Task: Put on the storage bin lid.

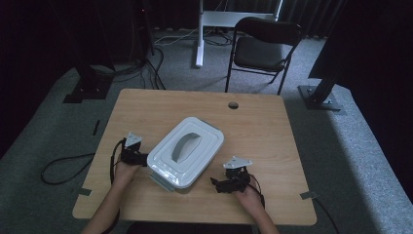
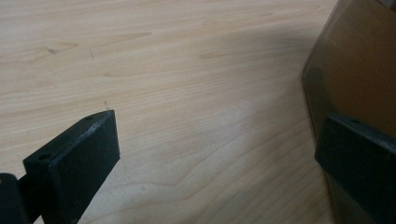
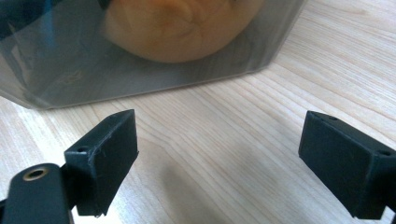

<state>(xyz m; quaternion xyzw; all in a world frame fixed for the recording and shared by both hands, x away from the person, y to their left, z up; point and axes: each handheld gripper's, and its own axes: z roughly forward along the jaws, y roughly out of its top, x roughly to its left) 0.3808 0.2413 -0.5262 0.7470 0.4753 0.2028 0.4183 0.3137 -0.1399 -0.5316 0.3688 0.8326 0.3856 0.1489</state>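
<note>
I've got the box [image 1: 185, 152] sitting mid-frame on the table [image 1: 258, 131], left gripper [image 1: 132, 155] just beside it, right gripper [image 1: 233, 179] near its lower right, both spread apart, holding nothing.

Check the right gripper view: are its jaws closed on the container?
No: the right gripper has its jaws spread wide over bare table, short of the container.

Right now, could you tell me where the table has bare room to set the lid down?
The far strip of the table beyond the lidded container, near the cable hole, is bare, as is the right side. It is crowded at the near edge: the left hand-held gripper and right hand-held gripper flank the container.
</note>
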